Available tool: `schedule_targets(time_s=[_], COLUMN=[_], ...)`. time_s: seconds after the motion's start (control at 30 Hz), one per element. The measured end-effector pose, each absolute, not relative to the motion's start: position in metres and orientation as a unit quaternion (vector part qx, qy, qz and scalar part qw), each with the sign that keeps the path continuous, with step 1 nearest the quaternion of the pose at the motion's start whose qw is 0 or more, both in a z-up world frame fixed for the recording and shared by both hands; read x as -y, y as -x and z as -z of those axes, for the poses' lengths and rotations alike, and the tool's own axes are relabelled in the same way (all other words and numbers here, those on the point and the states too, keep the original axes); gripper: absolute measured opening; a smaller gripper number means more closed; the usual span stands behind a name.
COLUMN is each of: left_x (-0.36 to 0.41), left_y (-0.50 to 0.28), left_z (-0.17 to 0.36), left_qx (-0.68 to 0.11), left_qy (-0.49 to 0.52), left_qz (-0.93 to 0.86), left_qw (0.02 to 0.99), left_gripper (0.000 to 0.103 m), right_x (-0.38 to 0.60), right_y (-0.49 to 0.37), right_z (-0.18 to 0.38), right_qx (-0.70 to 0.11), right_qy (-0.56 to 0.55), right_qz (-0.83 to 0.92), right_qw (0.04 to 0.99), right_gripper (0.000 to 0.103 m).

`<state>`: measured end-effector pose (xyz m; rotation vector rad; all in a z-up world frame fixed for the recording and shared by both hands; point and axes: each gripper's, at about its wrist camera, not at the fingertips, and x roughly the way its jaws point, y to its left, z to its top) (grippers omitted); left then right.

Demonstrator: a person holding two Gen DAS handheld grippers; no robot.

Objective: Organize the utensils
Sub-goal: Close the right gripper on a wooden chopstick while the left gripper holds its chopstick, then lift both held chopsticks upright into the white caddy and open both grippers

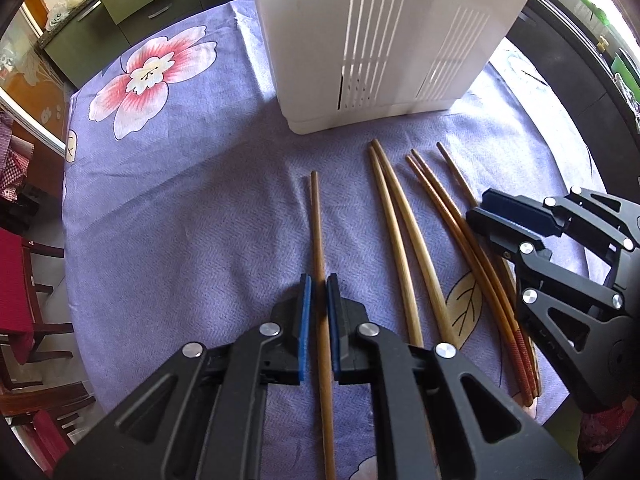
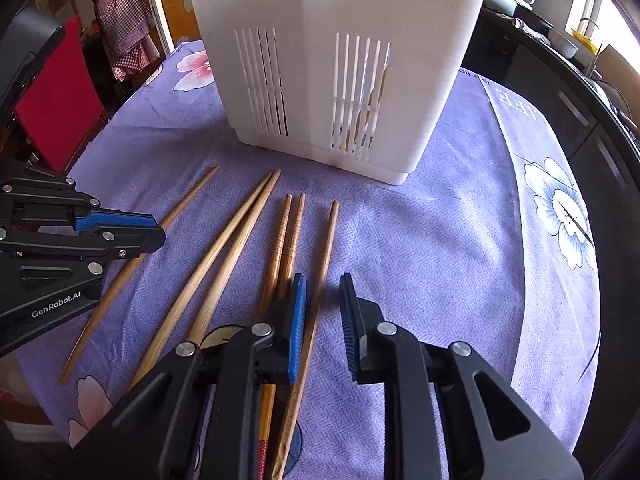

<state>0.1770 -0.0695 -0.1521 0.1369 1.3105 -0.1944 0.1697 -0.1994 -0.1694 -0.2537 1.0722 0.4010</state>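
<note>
The tall white slotted plastic utensil holder (image 1: 384, 40) is cut off at the top in both views, so its opening can't be seen; something thin shows dimly through the slots in the right wrist view, unidentifiable. 6 chopsticks lie on the purple floral tablecloth (image 1: 180, 220), w/ their near ends hidden under the grippers. The lone brown wooden chopstick (image 1: 318, 232) runs between the left gripper (image 1: 319, 286) fingers, which stand slightly apart on either side; contact unclear. The right gripper (image 2: 323, 280) is spread wide, w/ the rightmost dark wooden chopstick (image 2: 328, 240) just inside its left pad (image 2: 298, 312).
</note>
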Motion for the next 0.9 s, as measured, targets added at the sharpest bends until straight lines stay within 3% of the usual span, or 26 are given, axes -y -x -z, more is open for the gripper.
schedule_targets(time_s=[0.13,0.47,0.53,0.9], left_x=[0.07,0.064,0.062,0.053], left_y=[-0.181,-0.185,-0.185,-0.179], left_z=[0.151,0.151,0.151,0.133], left_qx=[-0.609,-0.609,-0.607,-0.589], left_qy=[-0.063,-0.063,-0.061,-0.053], left_qz=[0.088,0.091,0.094,0.104], left_qw=[0.786,0.785,0.787,0.8], left_gripper=[0.01,0.014,0.006,0.005], right_x=[0.196,0.211,0.216,0.256], right_y=[-0.171,-0.173,-0.171,-0.147], right_z=[0.169,0.152,0.143,0.093], right_qx=[-0.509,-0.493,-0.485,-0.433], right_qy=[0.115,0.076,0.068,0.026], right_qz=[-0.191,-0.199,-0.201,-0.2], right_qw=[0.832,0.844,0.849,0.878], right_gripper=[0.006,0.006,0.006,0.006])
